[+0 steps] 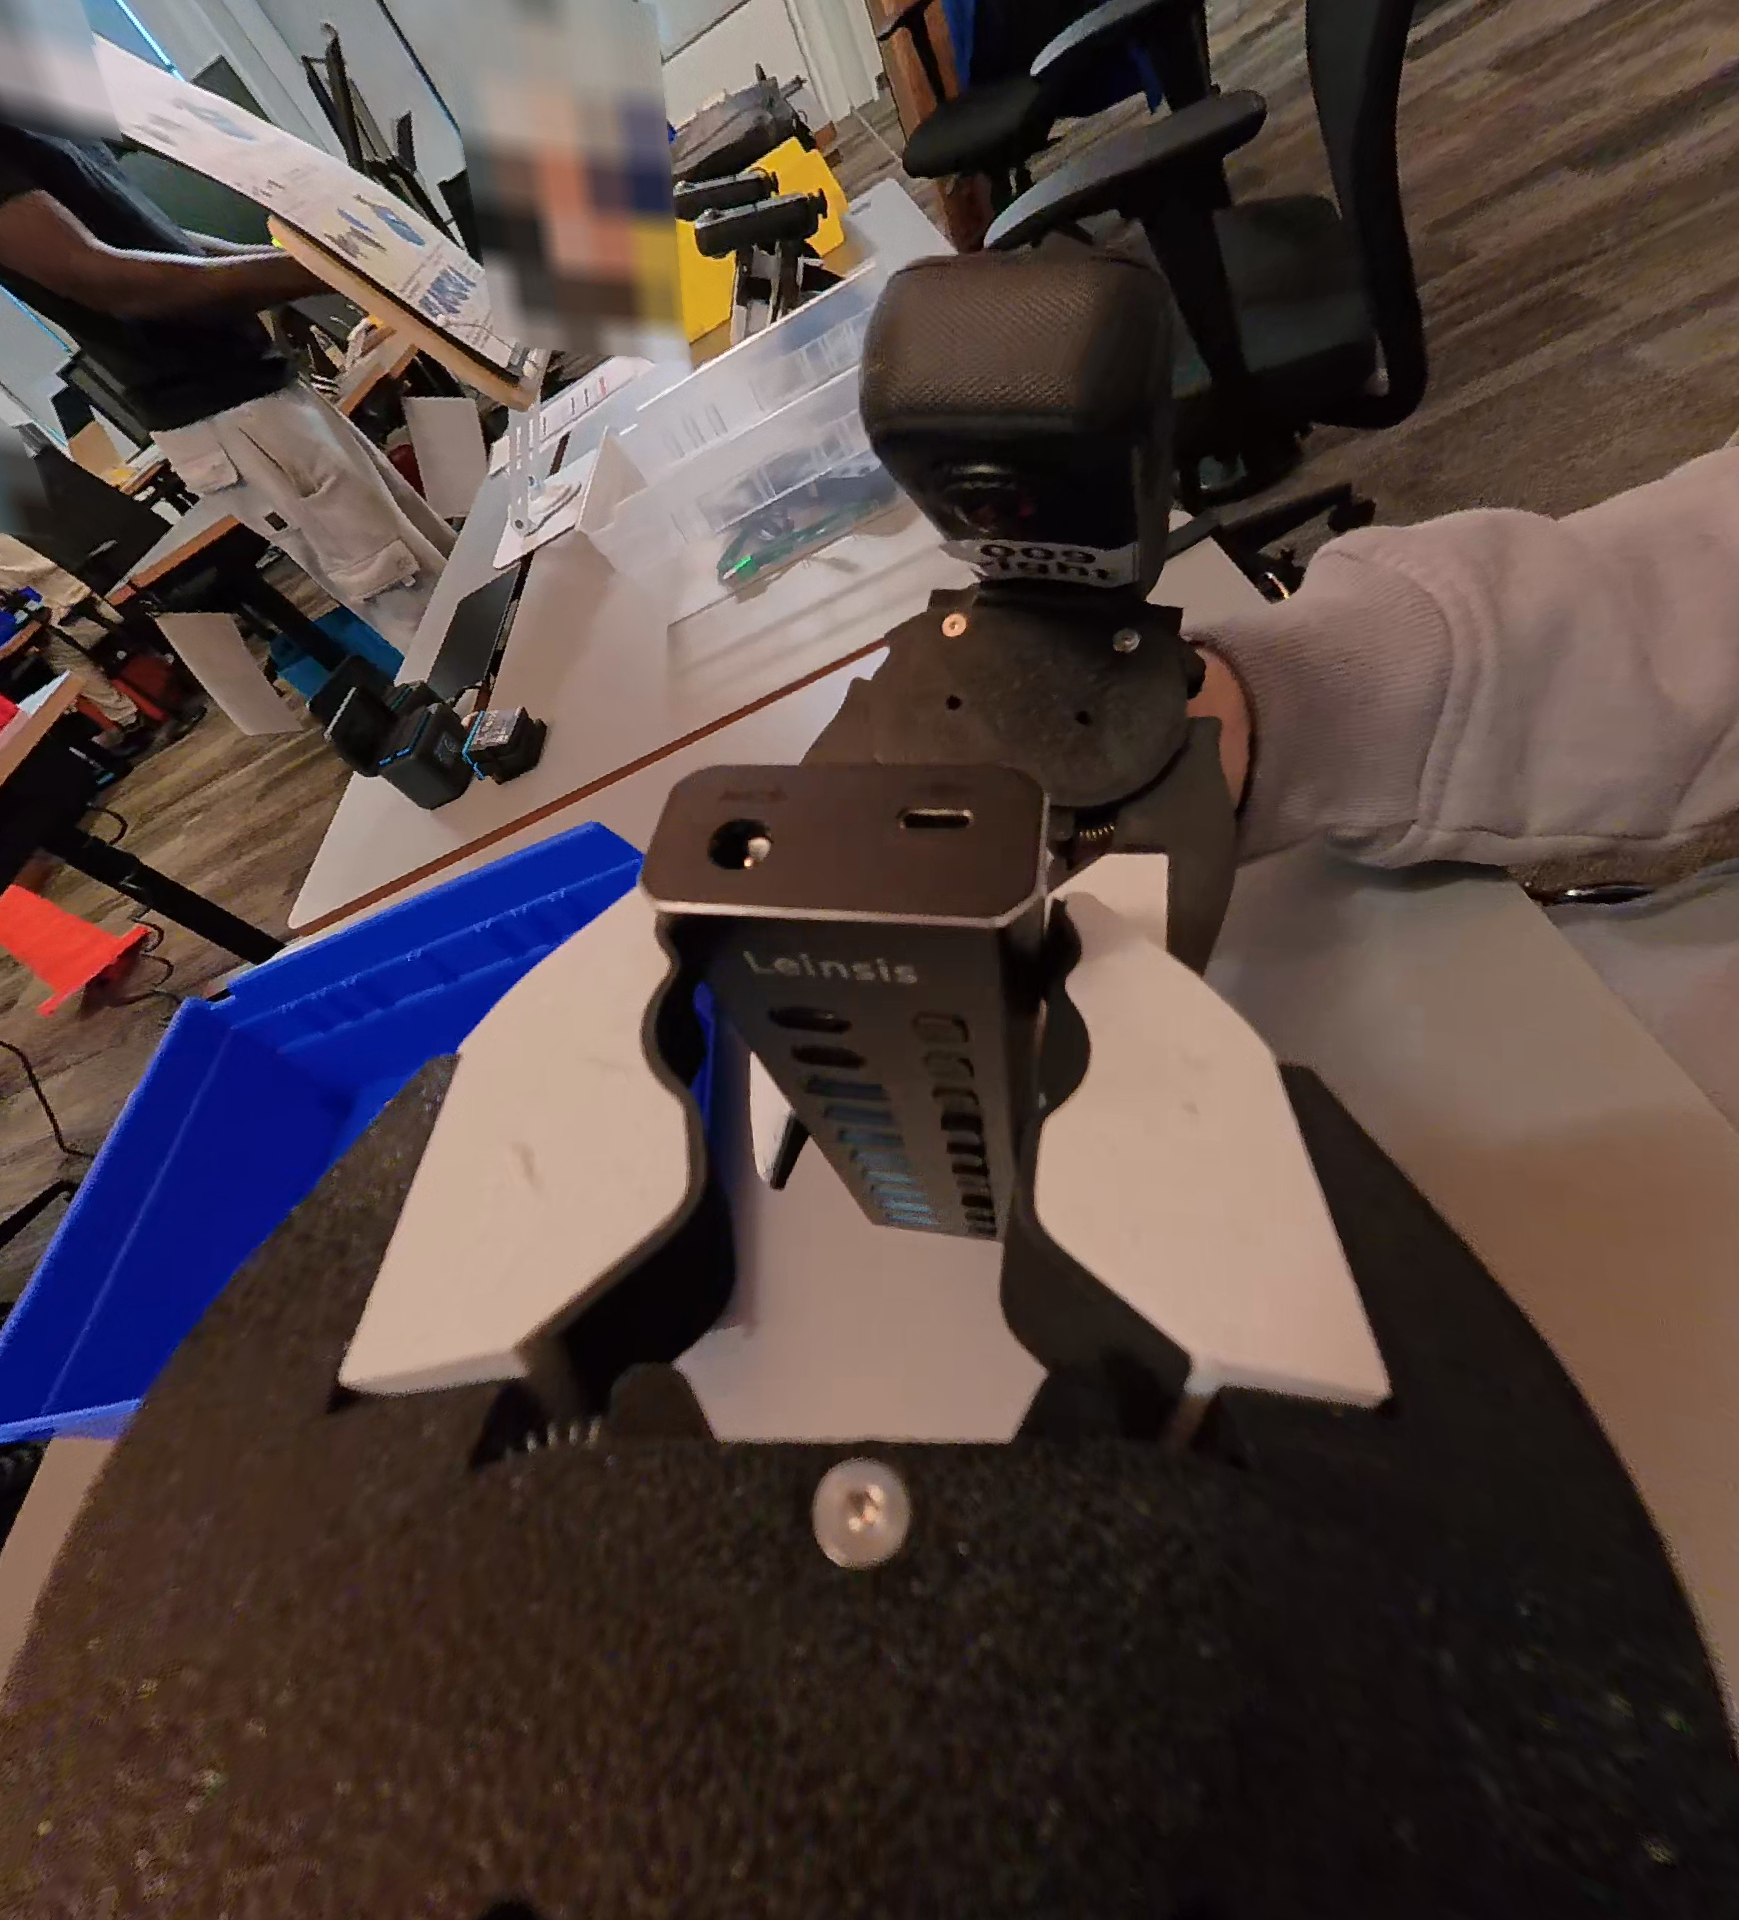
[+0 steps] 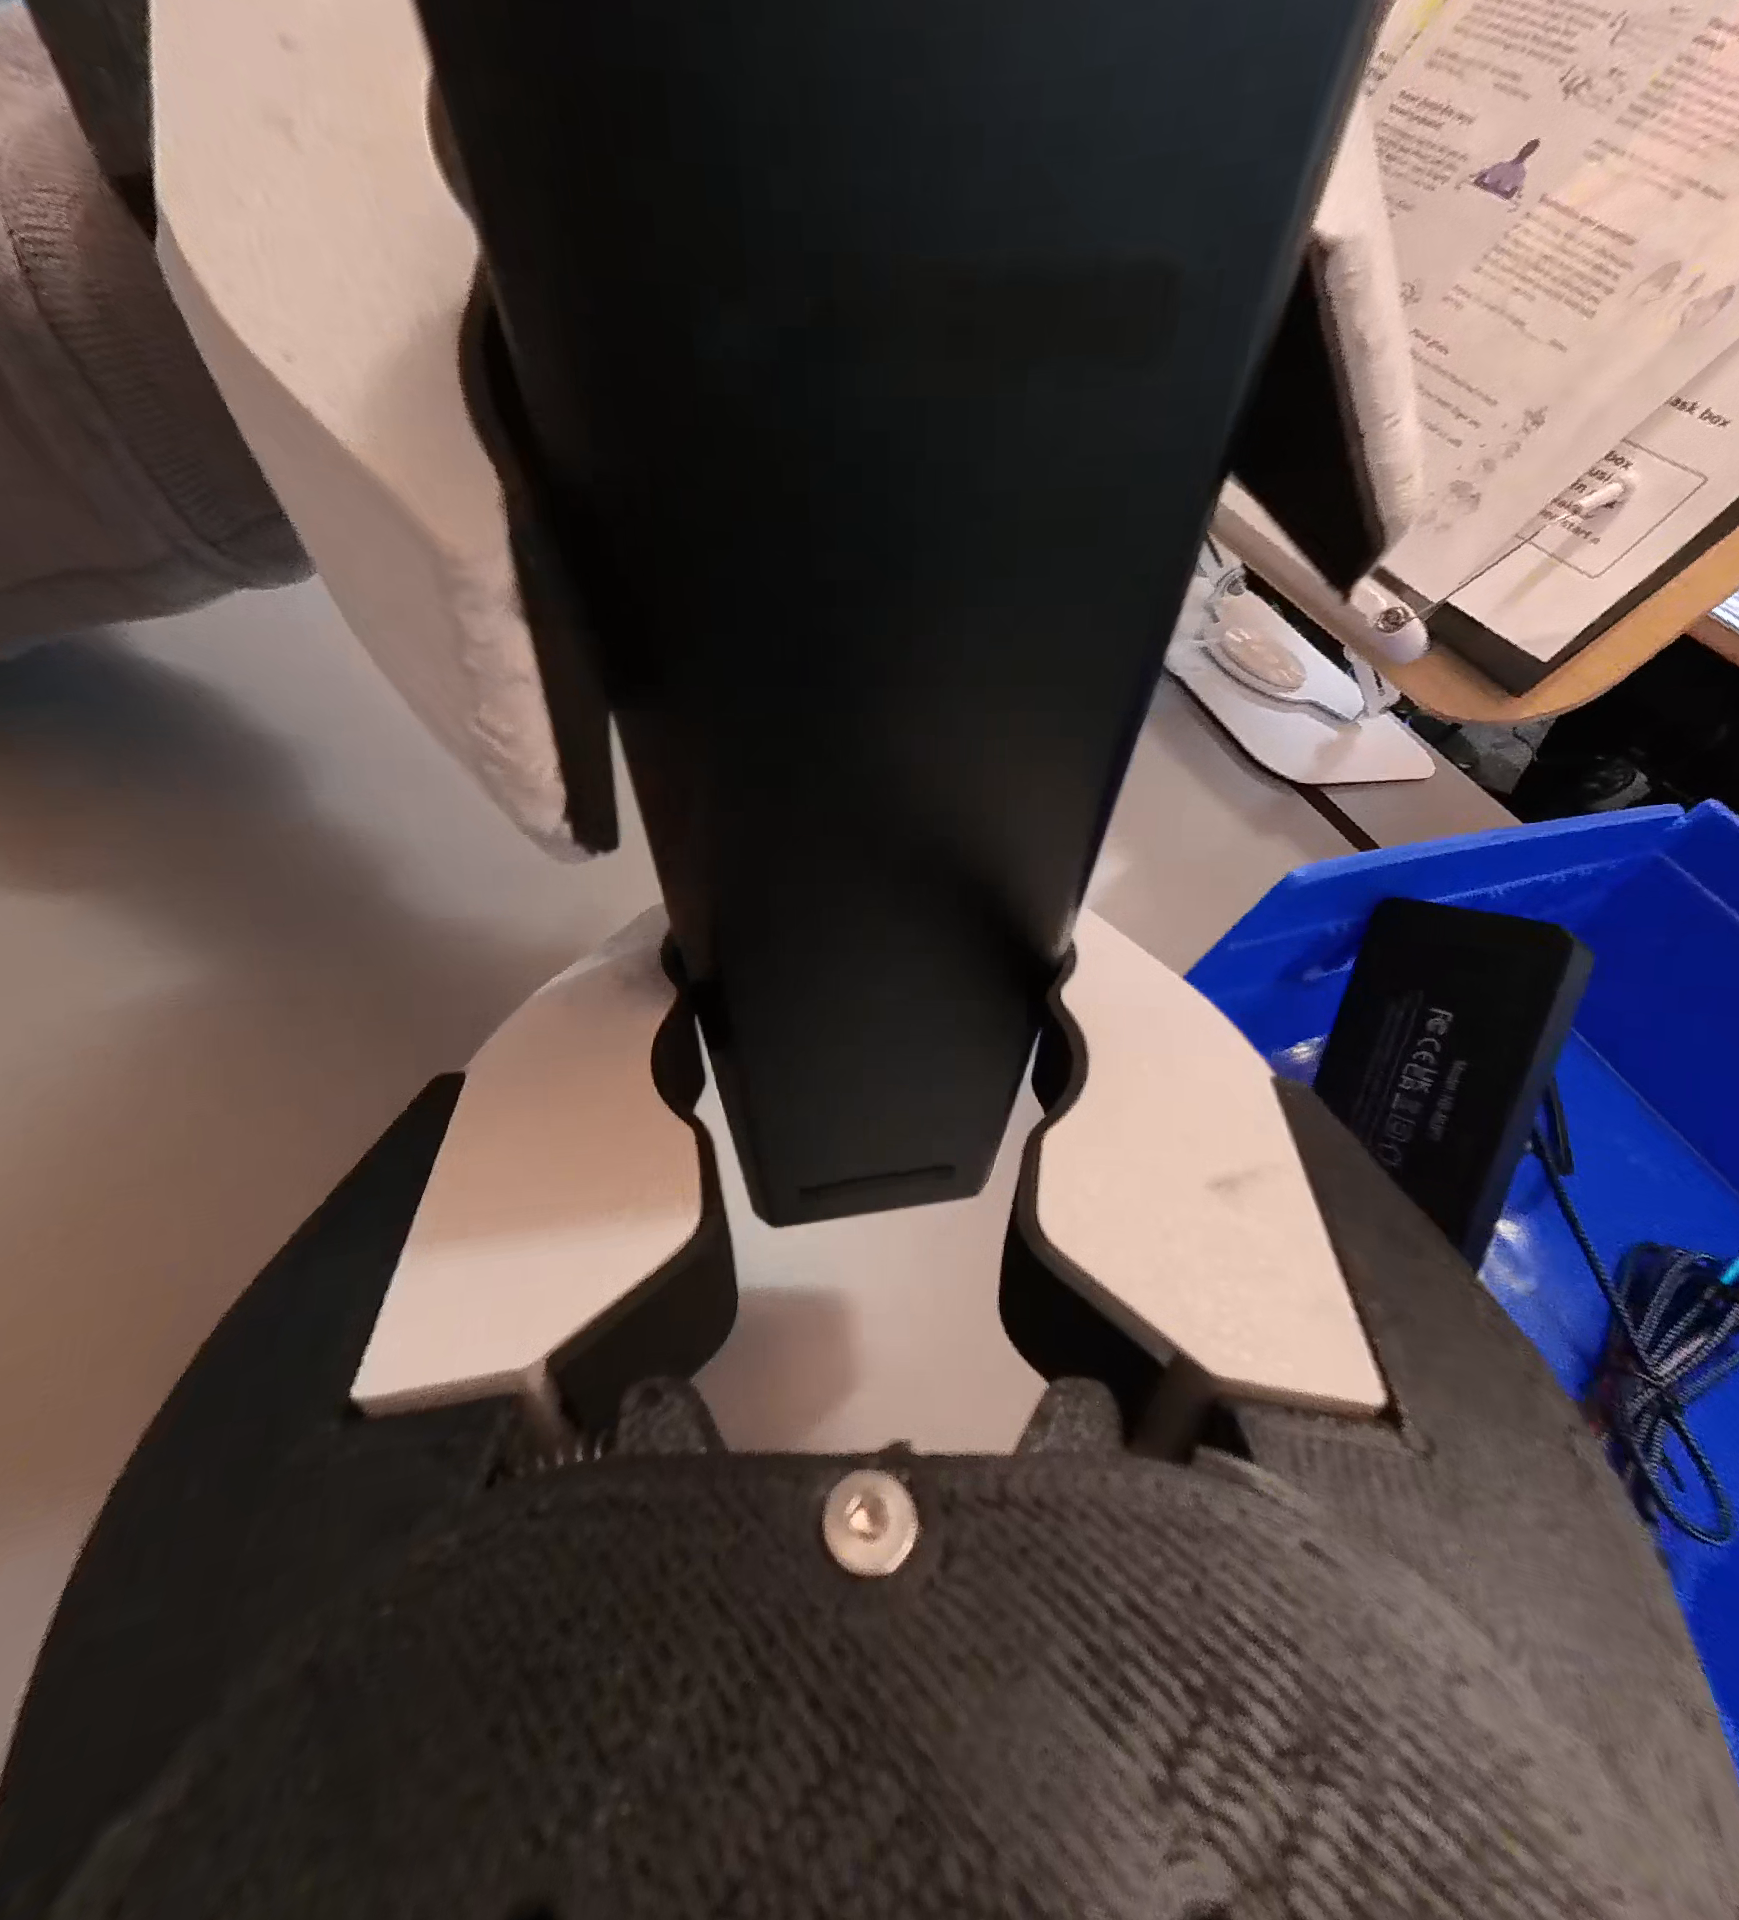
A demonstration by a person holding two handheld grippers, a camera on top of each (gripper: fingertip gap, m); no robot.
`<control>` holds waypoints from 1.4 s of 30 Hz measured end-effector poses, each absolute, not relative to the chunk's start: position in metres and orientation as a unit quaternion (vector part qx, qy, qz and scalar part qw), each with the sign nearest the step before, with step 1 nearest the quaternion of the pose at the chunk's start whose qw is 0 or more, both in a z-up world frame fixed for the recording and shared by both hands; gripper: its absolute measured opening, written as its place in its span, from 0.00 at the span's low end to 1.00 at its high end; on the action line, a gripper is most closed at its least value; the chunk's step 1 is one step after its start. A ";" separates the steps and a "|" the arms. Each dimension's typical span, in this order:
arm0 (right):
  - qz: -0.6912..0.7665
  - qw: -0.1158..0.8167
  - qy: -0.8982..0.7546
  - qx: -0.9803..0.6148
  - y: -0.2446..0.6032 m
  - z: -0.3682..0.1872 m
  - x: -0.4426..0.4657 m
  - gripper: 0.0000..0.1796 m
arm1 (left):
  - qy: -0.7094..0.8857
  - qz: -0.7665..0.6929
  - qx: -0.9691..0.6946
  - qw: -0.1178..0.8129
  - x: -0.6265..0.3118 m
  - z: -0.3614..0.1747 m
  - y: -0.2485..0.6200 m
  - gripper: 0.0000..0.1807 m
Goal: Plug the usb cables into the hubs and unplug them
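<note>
A long black USB hub [image 1: 875,1101] with two rows of ports stands upright above the white table [image 1: 1467,1091]. My left gripper [image 1: 865,1039] is shut on its sides. In the right wrist view I see the hub's plain back [image 2: 844,520]; my right gripper [image 2: 870,1029] is shut on its lower end. The left gripper's fingers [image 2: 345,436] clamp it higher up. The right gripper's camera [image 1: 1010,416] shows behind the hub. A blue bin [image 2: 1675,1039] holds a second black hub [image 2: 1447,1070] and a coiled braided USB cable [image 2: 1665,1340]. No cable is in the held hub's visible ports.
The blue bin [image 1: 221,1143] sits at the table's left edge. A tilted stand with printed pages [image 2: 1571,312] is behind it. Clear plastic boxes [image 1: 771,436] and small black camera blocks [image 1: 429,738] lie farther back. A person [image 1: 169,312] stands at left; office chairs [image 1: 1260,260] at the back.
</note>
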State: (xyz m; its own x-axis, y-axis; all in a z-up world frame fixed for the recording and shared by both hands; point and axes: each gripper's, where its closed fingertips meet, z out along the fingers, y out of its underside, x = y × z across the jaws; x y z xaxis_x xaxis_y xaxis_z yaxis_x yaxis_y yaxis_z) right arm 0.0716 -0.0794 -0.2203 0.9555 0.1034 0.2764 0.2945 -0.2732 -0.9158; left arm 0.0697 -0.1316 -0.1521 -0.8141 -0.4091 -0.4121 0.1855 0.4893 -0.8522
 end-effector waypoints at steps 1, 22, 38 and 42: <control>-0.075 0.595 -0.122 -0.791 -0.078 -0.220 0.071 0.35 | 0.813 -0.497 -0.068 0.298 0.070 -0.153 -0.132 0.35; 0.006 0.679 -0.085 -0.729 -0.069 -0.196 0.055 0.41 | 0.811 -0.511 -0.063 0.278 0.067 -0.153 -0.135 0.35; -0.001 0.657 -0.124 -0.744 -0.062 -0.206 0.042 0.42 | 0.804 -0.533 0.014 0.262 0.047 -0.150 -0.143 0.35; -0.021 0.651 -0.107 -0.752 -0.062 -0.210 0.053 0.42 | 0.814 -0.516 -0.004 0.267 0.053 -0.155 -0.137 0.35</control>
State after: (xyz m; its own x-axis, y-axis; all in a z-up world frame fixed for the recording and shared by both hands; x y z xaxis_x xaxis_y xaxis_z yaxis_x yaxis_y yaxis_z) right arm 0.0531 -0.0617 -0.2097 0.9763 0.1328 0.1710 0.1883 -0.1308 -0.9734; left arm 0.0534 -0.1375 -0.1550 -0.8570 -0.2818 -0.4314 0.2698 0.4679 -0.8416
